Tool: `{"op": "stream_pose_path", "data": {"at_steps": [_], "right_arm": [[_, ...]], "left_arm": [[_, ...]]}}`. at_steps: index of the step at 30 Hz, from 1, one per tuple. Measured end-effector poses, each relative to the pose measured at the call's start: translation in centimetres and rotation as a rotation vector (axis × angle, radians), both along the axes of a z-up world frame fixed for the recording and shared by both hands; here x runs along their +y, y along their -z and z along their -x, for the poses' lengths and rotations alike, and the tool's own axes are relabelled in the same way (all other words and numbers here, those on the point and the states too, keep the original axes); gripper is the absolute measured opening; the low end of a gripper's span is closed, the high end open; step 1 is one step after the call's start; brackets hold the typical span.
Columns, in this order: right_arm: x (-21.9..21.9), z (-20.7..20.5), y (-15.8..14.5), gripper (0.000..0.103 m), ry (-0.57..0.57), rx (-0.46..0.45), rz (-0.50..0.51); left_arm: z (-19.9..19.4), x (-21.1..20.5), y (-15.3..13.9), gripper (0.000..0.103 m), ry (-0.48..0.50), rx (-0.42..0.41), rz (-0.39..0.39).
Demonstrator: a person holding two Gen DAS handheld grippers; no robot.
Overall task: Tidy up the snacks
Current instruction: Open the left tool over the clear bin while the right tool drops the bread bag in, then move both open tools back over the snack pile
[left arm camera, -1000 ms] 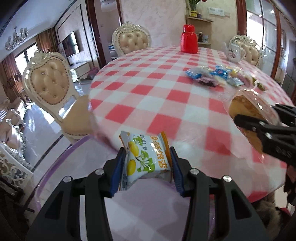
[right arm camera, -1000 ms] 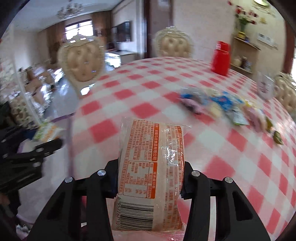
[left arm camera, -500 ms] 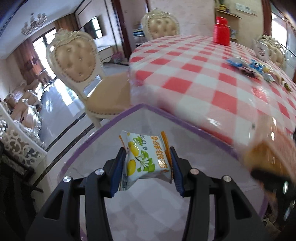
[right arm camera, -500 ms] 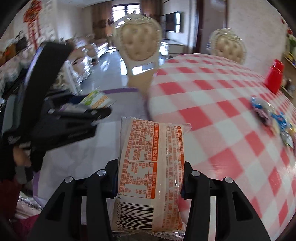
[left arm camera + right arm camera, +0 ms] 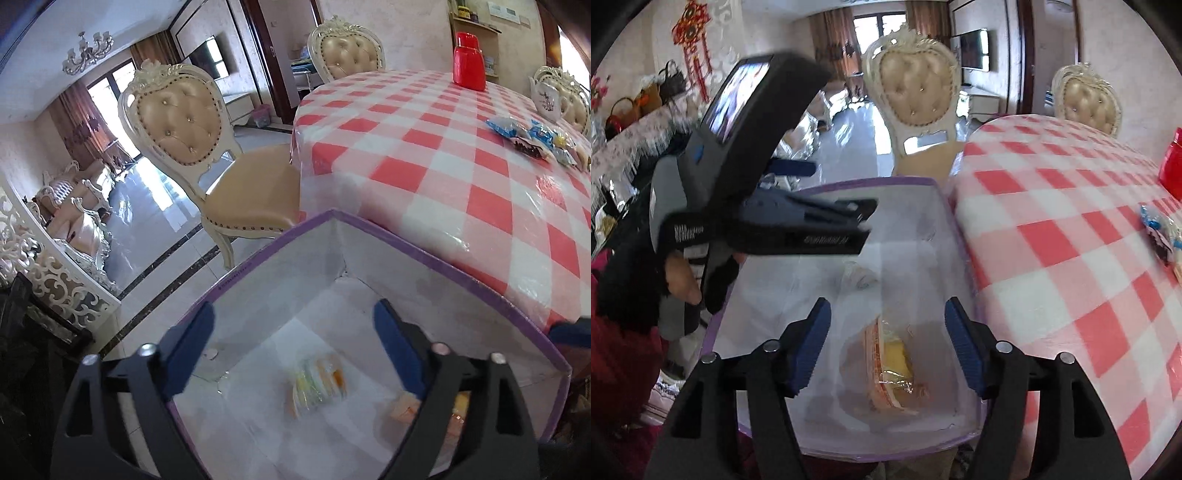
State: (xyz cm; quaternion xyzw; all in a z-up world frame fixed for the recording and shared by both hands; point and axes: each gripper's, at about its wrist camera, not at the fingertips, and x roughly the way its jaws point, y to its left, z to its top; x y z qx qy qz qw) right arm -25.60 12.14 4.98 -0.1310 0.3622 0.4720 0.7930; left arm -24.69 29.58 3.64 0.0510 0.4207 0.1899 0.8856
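Observation:
A white box with a purple rim (image 5: 443, 266) stands below the edge of the red-checked table (image 5: 424, 147). My left gripper (image 5: 291, 321) hovers over it, its jaws opening with nothing between them. The small lemon snack packet (image 5: 317, 384) is a blur inside the box below them. My right gripper (image 5: 888, 314) is over the same box (image 5: 868, 182), jaws opening and apart from the orange bread packet (image 5: 890, 362), which lies blurred in the box. That packet (image 5: 406, 410) also shows by the left gripper's right finger. The left gripper (image 5: 842, 192) is held by a hand at the left.
A pile of several snack packets (image 5: 535, 140) lies on the table's far right, beside a red jar (image 5: 469, 61) and a teapot (image 5: 546, 96). A cream padded chair (image 5: 184, 122) stands by the table, next to the box. Glossy floor lies to the left.
Both grippers moved off the table to above the box, then opened. The lemon packet left the left jaws and the bread packet left the right jaws; both are down in the box.

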Motion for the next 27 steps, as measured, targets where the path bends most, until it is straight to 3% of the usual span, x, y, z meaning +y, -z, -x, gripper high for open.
{"op": "stream_pose_path", "data": {"at_steps": [5, 11, 16, 19, 23, 27], "right_arm": [[-2.7, -1.7, 0.4, 0.072, 0.078, 0.025, -0.032], [-7.7, -4.7, 0.9, 0.081, 0.202, 0.058, -0.094], [-14.0, -6.8, 1.1, 0.086, 0.360, 0.039, -0.121], [-19.1, -8.4, 1.6, 0.087, 0.503, 0.054, -0.127], [-26.2, -10.8, 2.3, 0.087, 0.689, 0.137, -0.184], [-30.6, -13.5, 1.9, 0.087, 0.833, 0.074, -0.152]], "left_arm": [[-0.5, -0.9, 0.6, 0.097, 0.009, 0.008, -0.020], [-1.5, -4.2, -0.4, 0.099, 0.078, -0.038, 0.026], [-4.8, -10.1, -1.9, 0.101, 0.205, -0.078, 0.141], [-8.3, -13.9, -1.6, 0.101, 0.262, -0.062, 0.253], [-13.7, -18.5, 0.3, 0.101, 0.261, -0.009, 0.349], [-18.3, -22.4, 1.8, 0.101, 0.227, 0.000, 0.386]]}}
